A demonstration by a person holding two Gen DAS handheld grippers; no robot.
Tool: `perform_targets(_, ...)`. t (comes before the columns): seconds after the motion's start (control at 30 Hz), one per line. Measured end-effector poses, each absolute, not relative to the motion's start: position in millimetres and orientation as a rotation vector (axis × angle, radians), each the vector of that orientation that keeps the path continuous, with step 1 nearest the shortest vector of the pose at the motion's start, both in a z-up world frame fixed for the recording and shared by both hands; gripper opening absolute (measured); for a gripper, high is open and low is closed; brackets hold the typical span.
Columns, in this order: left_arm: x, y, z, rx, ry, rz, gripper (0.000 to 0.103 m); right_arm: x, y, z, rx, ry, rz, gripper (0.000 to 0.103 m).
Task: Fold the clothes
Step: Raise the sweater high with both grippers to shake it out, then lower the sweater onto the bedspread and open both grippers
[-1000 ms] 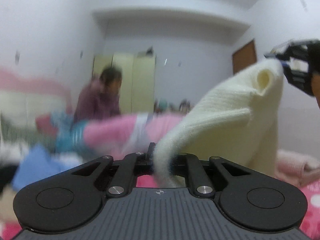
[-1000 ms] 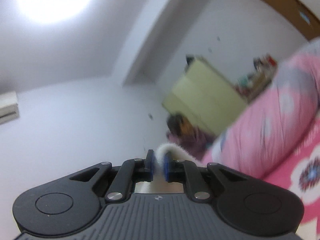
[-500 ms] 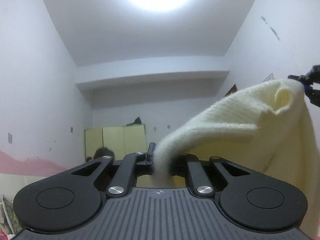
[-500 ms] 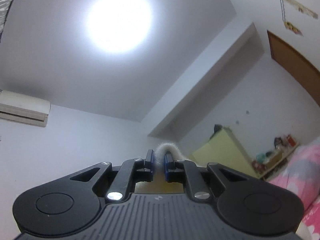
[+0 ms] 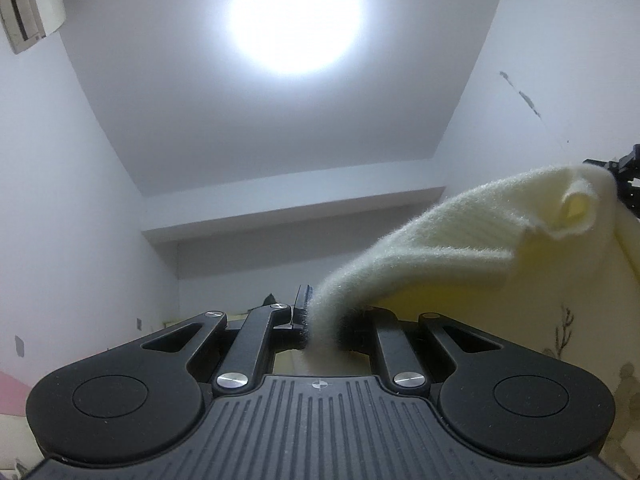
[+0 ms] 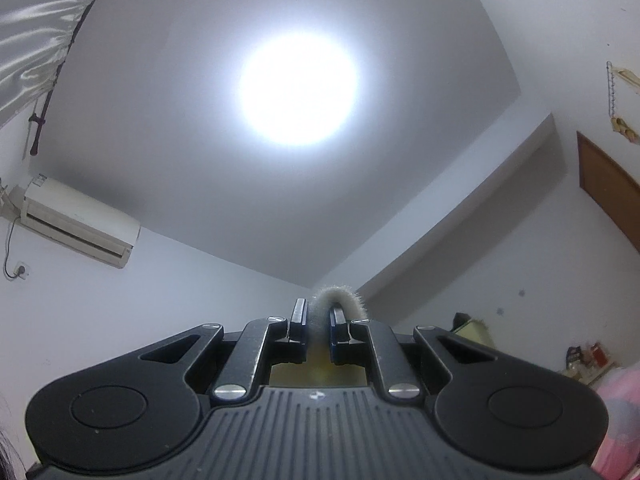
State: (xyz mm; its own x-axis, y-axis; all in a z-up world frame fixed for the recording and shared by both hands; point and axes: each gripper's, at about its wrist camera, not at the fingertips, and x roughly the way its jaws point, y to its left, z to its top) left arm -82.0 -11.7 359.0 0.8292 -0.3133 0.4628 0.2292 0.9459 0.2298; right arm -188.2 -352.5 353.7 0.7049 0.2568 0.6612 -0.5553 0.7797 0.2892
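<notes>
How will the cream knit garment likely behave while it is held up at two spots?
Probably floppy: the cream knit garment sags between the left tongs and right tongs. Its fuzzy surface likely resists slipping. It seems light, curling at the edge.

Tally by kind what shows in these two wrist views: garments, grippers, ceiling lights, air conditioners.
Garments: 1, cream knit garment
Grippers: 2, left gripper, right gripper
Ceiling lights: 1, ceiling light
Air conditioners: 1, air conditioner
Total: 5
</notes>
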Motion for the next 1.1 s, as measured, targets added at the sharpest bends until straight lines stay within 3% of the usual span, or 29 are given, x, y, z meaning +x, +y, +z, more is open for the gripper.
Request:
perform_targets(0.3,-2,-36,352,0.18,-0.333,-0.27,0.01,-113,-359,318,0.531,-0.507,0.395,0.011)
perform_targets(0.57,122,-74,298,0.213,-0.086,-0.204,0.01,43,-368,238,0.546,-0.263,0.261,0.011)
perform_targets(0.83,260,-73,155,0.315,0.097,-0.174,0.01,207,-400,111,0.613,0.015,0.092,0.011)
perform_targets(1.1,407,-107,7,0.371,0.315,-0.119,0.01,314,-410,13,0.601,0.212,0.017,0.011)
